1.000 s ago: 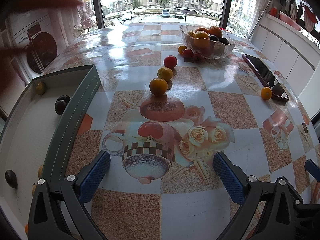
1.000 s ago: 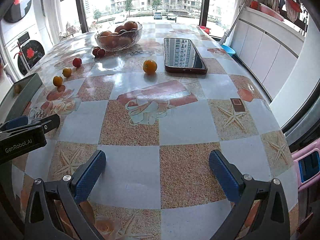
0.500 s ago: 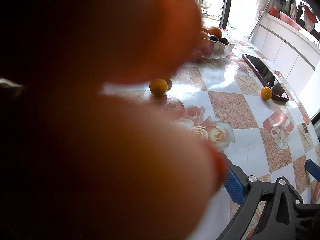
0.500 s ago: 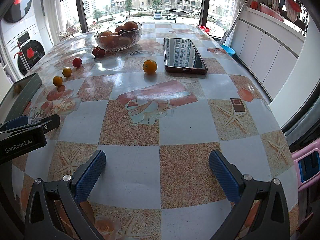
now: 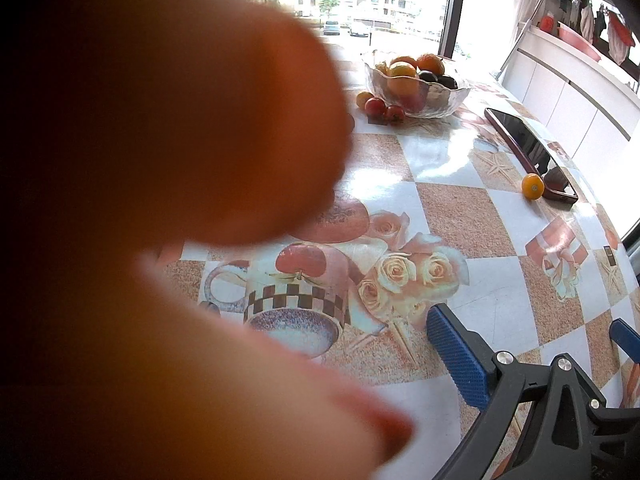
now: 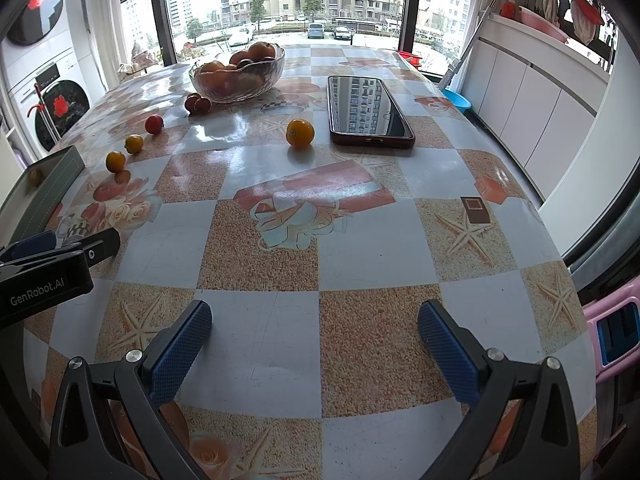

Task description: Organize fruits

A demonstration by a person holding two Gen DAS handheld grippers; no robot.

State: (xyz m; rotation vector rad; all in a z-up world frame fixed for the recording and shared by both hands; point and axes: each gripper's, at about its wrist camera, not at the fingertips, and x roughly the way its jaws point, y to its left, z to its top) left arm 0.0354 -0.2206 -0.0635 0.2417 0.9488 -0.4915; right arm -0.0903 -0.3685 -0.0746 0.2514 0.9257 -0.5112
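A blurred hand [image 5: 168, 220] still masked most of the left view, though less than before; both blue-padded grippers [image 6: 316, 344] stayed released, small orange fruit [image 6: 300, 133] resting beside the dark phone [image 6: 366, 106]

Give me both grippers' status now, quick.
Left gripper: cannot tell; a blurred hand covers most of its camera, one finger showing.
Right gripper: open, fingers wide apart, holding nothing.
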